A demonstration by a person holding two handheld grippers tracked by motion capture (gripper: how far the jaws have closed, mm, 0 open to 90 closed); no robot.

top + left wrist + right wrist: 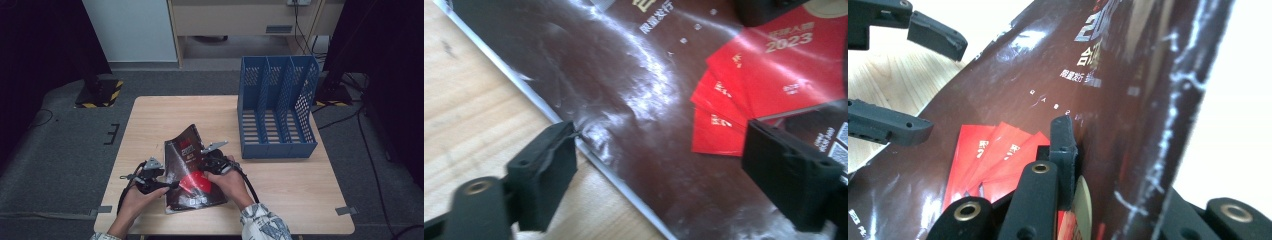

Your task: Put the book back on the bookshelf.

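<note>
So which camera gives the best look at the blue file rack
The high view: the blue file rack stands whole on the table's far right side, its three slots visible. The two gripper views look at the dark magazine instead and add nothing on the rack.

The left gripper (659, 175) stands wide open over the glossy dark magazine (634, 100) — its near edge between the jaws — on the wooden tabletop (469, 110).

I can't read the blurred small print on the magazine (639, 100); its far corners run off my left gripper view's edges
</note>
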